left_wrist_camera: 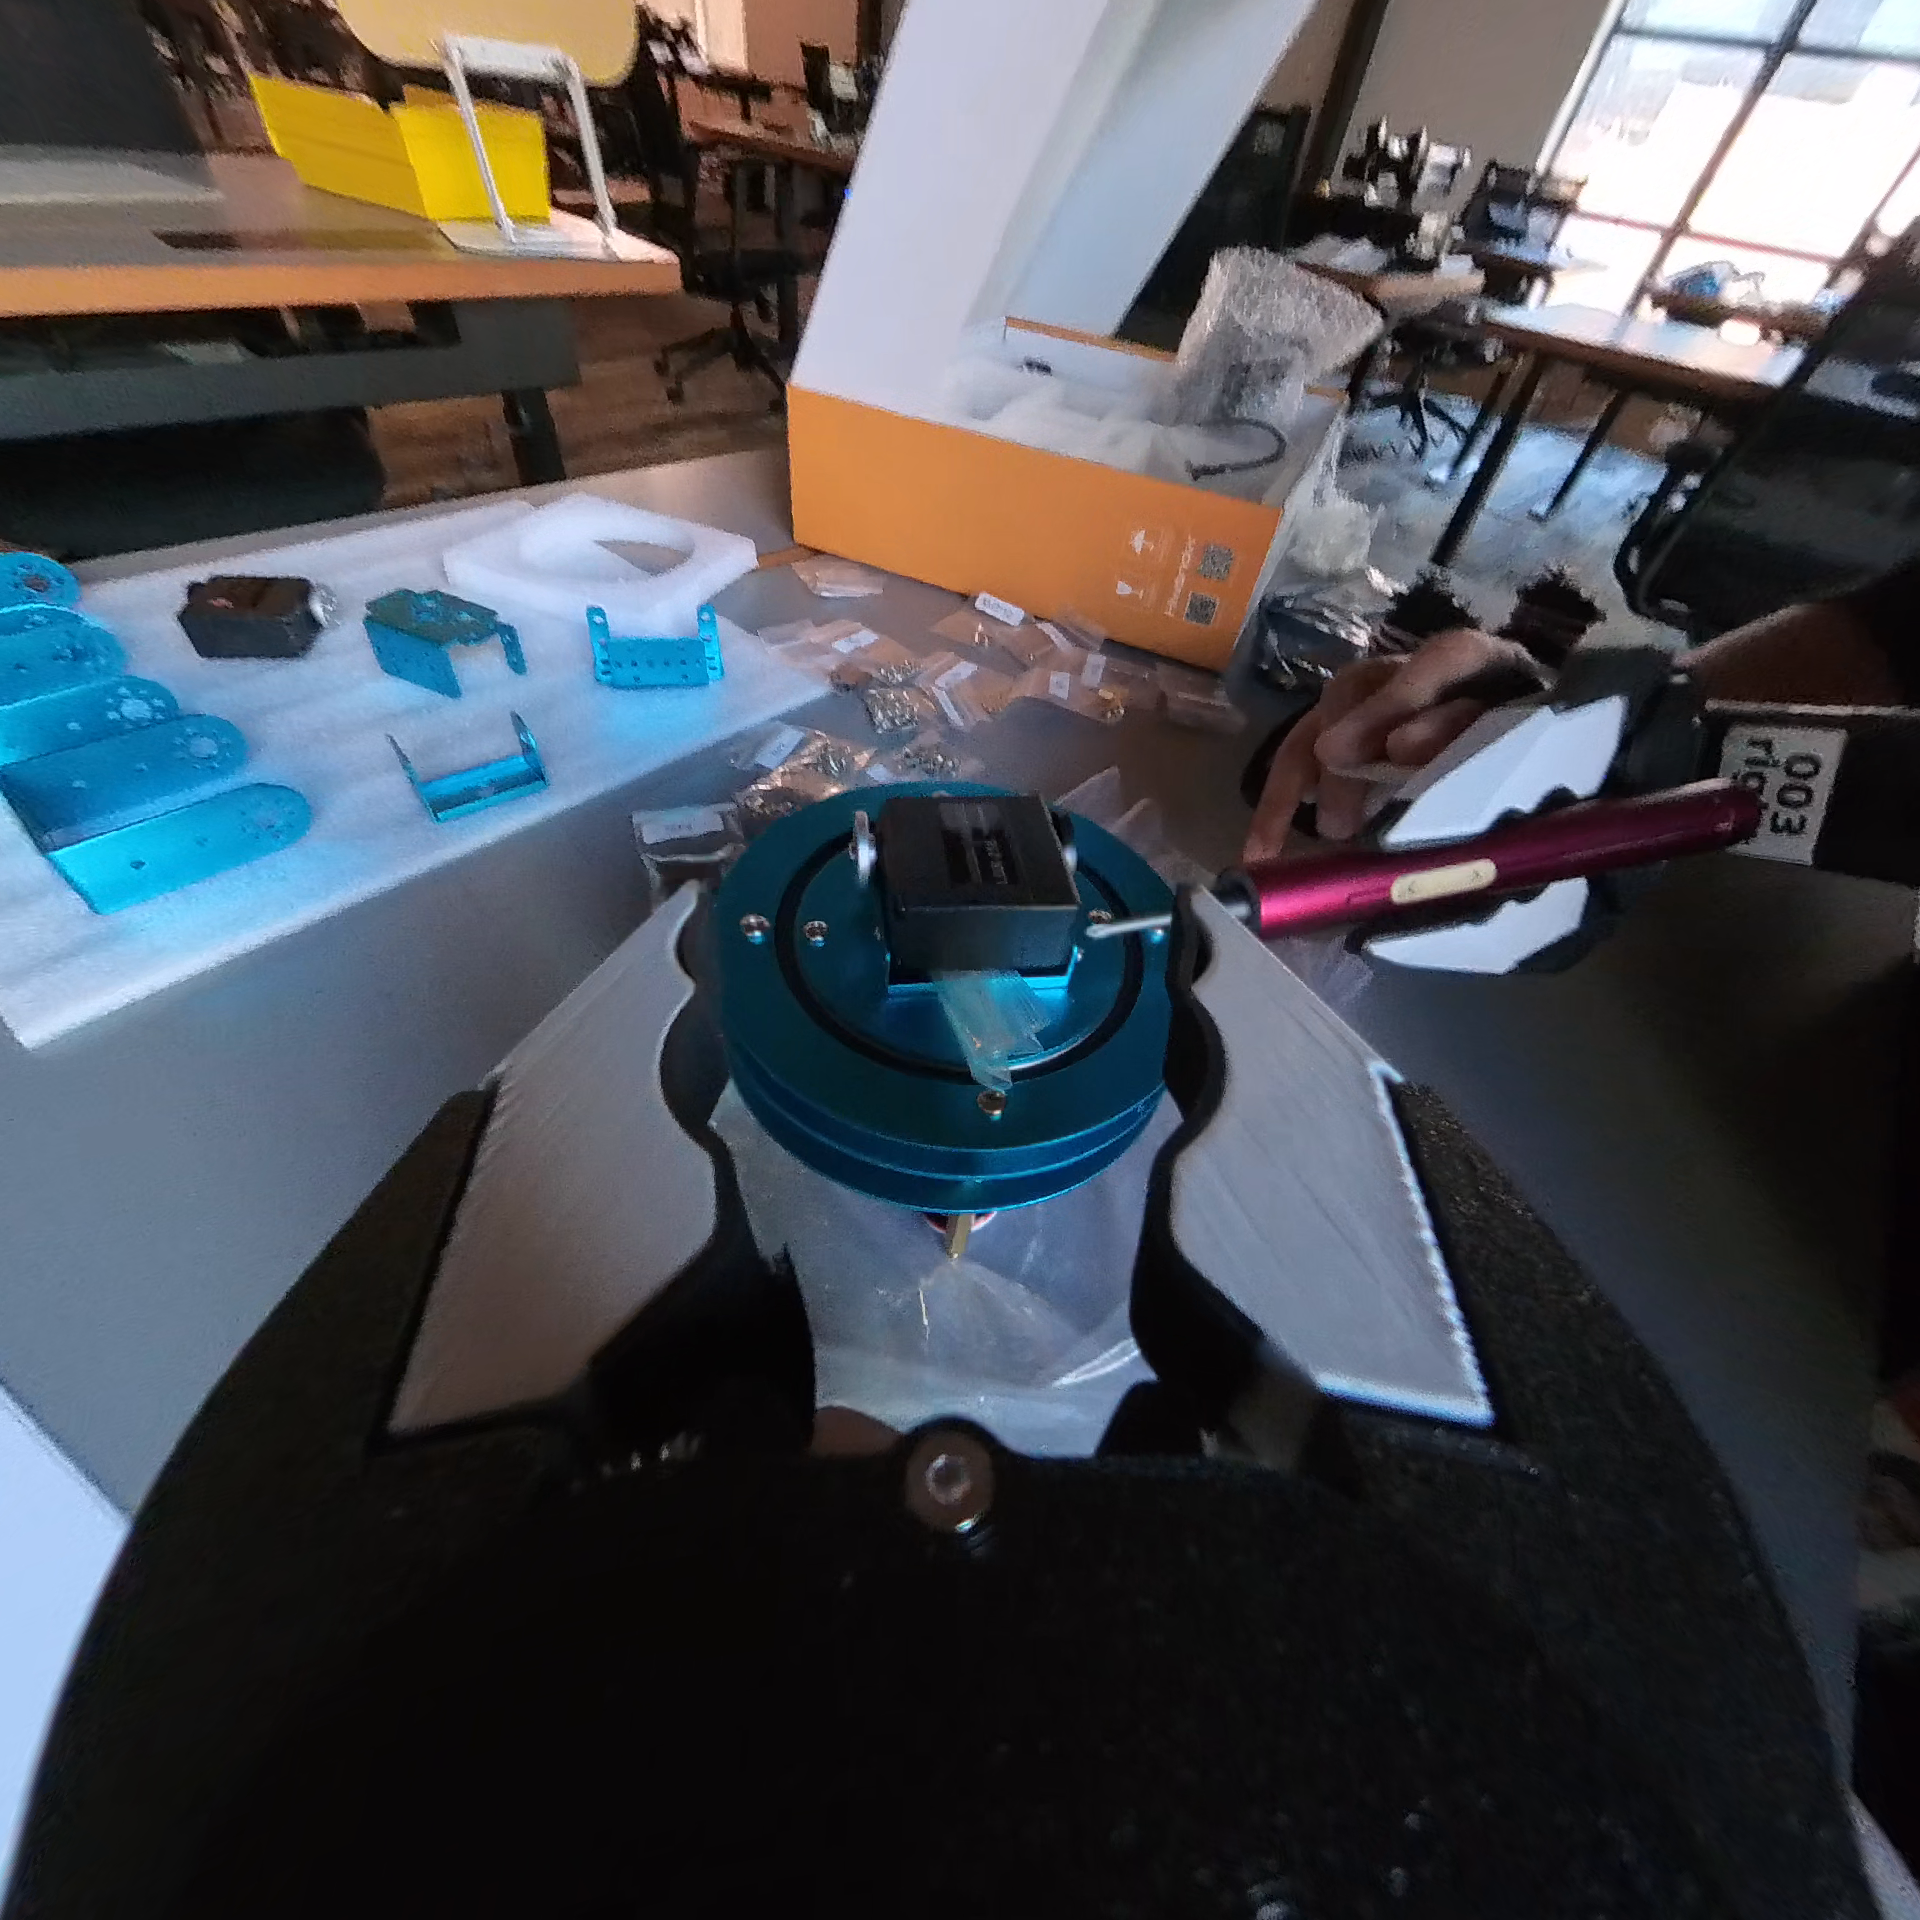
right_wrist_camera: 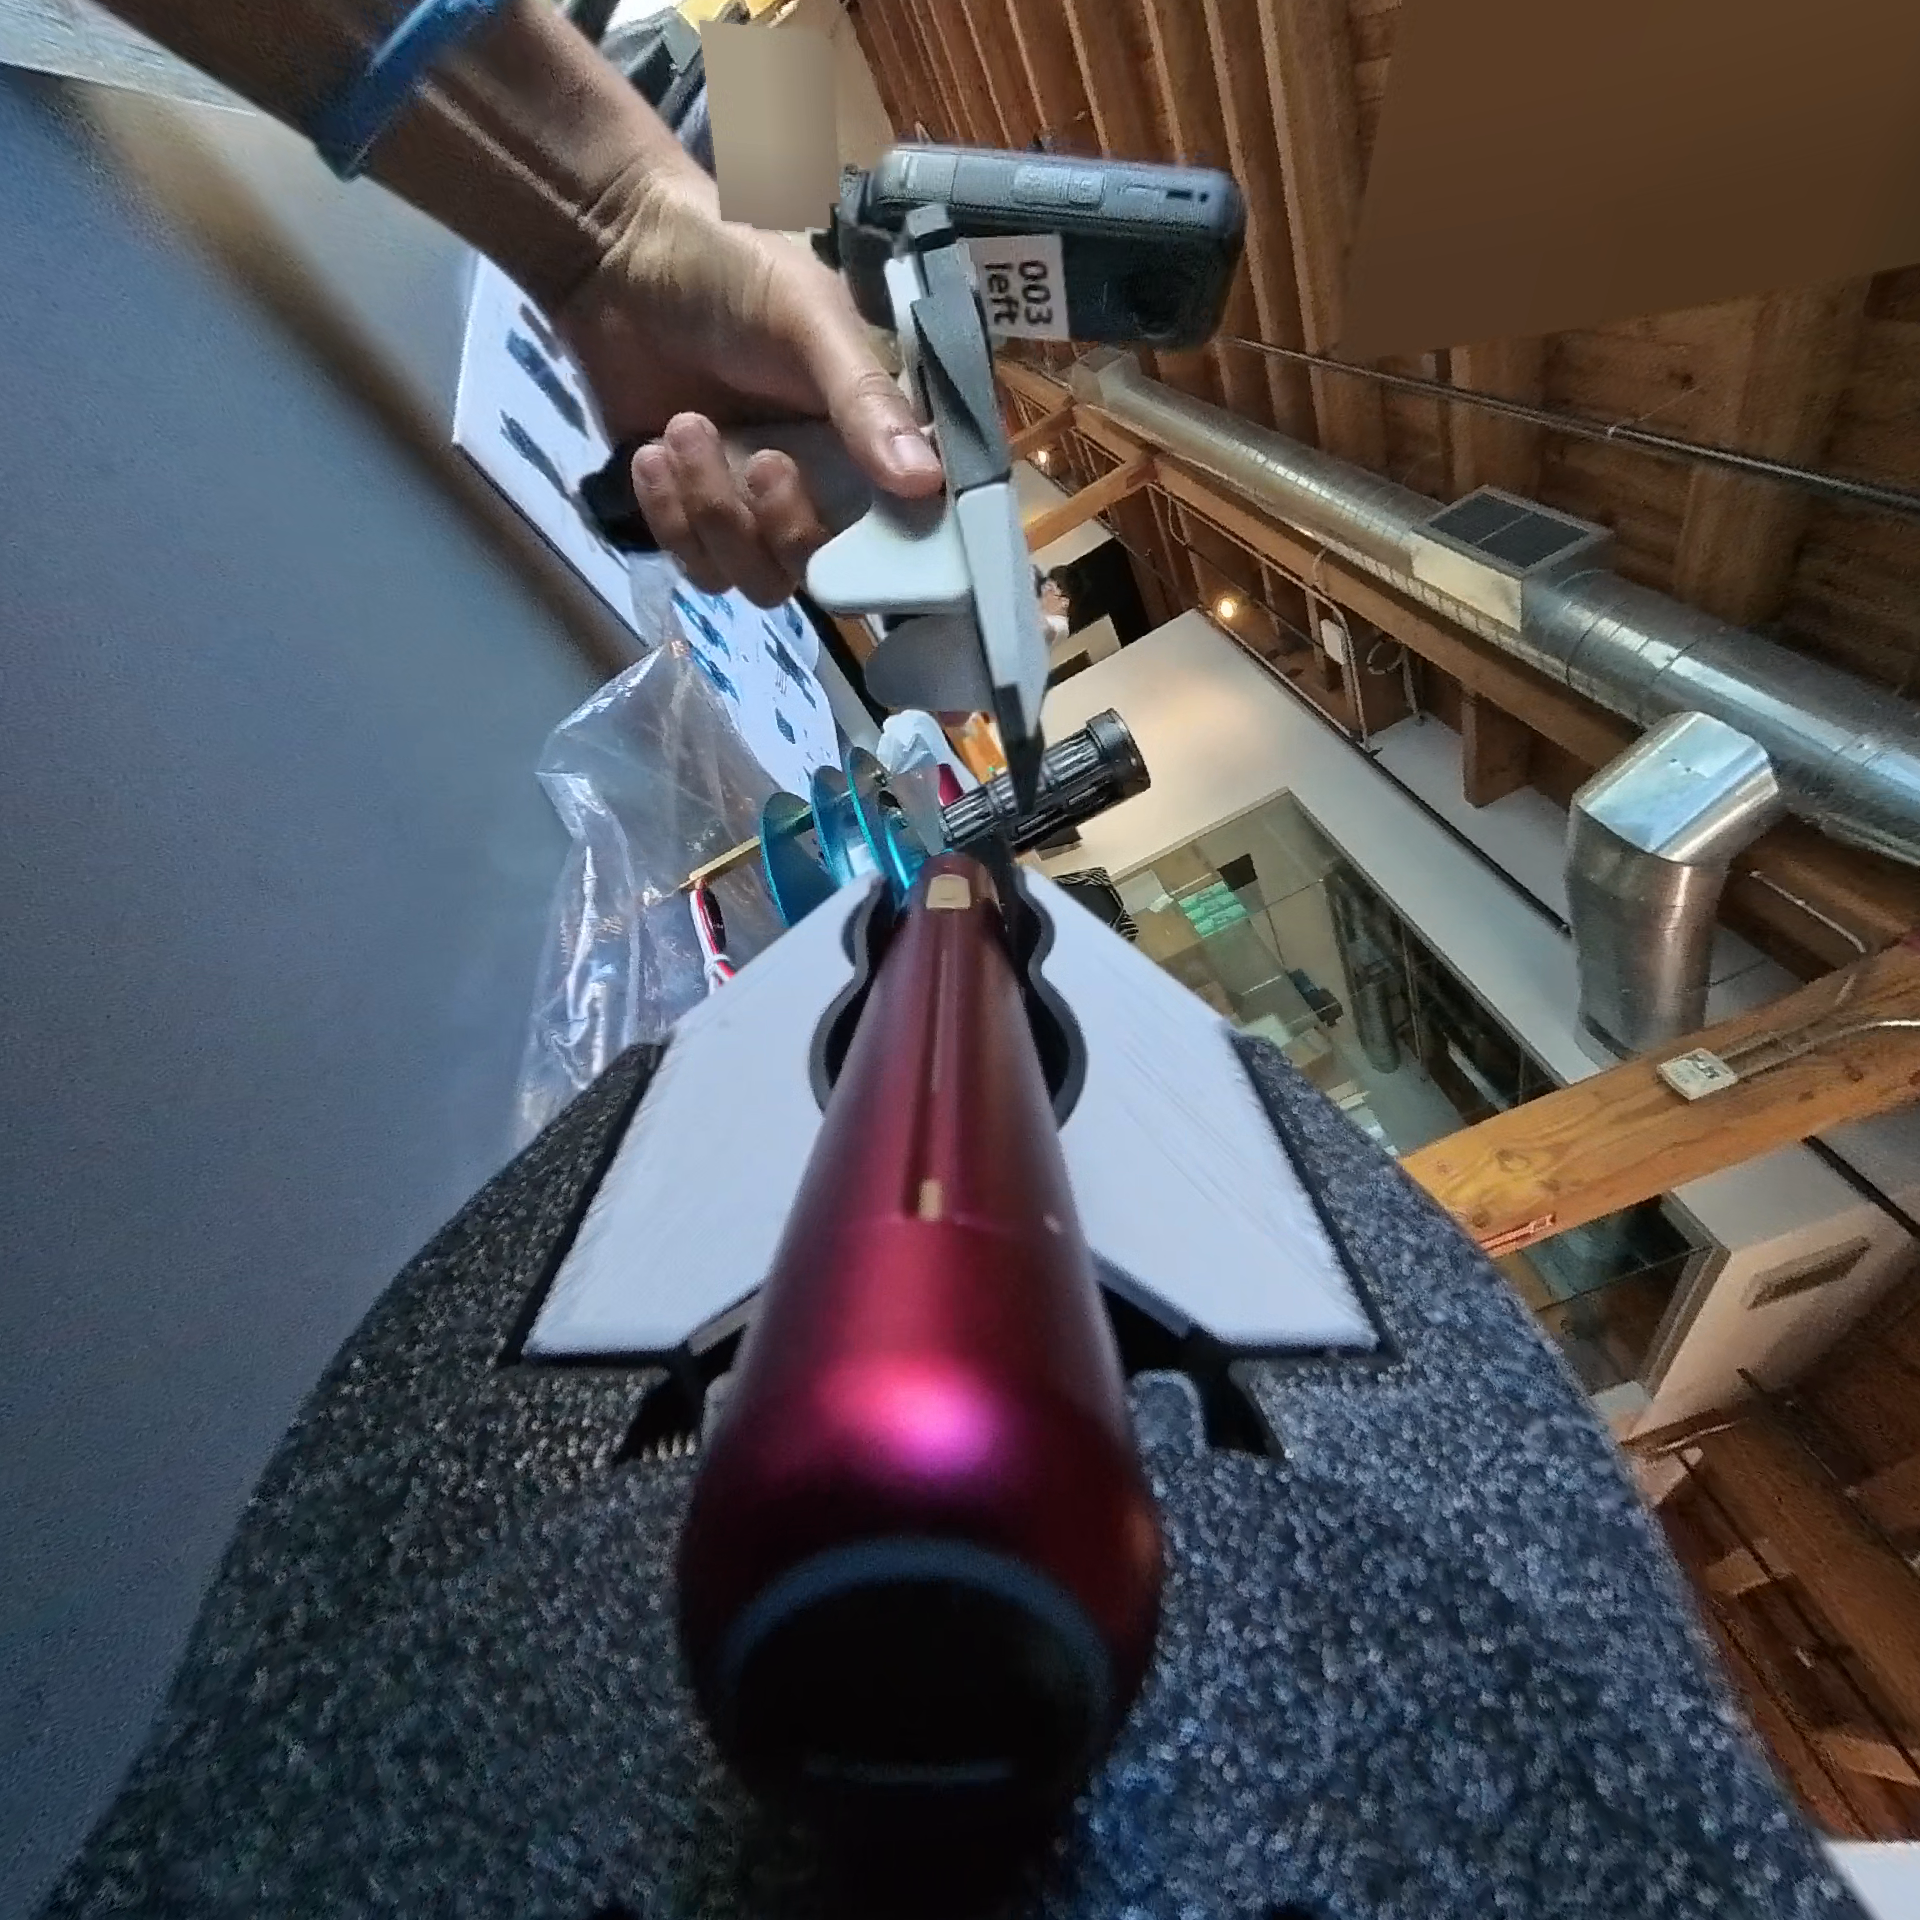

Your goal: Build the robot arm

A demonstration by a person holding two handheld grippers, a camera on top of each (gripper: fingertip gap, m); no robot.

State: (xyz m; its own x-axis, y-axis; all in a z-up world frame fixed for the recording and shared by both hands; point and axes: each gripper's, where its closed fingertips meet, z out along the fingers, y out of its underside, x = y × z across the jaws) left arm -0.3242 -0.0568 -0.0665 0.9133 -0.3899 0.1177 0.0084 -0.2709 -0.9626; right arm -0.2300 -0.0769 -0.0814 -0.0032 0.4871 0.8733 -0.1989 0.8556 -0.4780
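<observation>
The blue round assembly fills the gap between the left gripper's fingers, leaving no room between them. From the right, the magenta screwdriver clamped in the right gripper bars the approach, its tip at the assembly's rim. Behind, bags of screws litter the surface up to the orange box near the far edge. The white foam sheet with blue brackets takes the left side. Bare grey surface lies between that sheet and the left fingers, and beneath the screwdriver toward the right edge.

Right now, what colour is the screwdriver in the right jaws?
Metallic magenta-red screwdriver with a small gold button; the left wrist view shows it best.
</observation>
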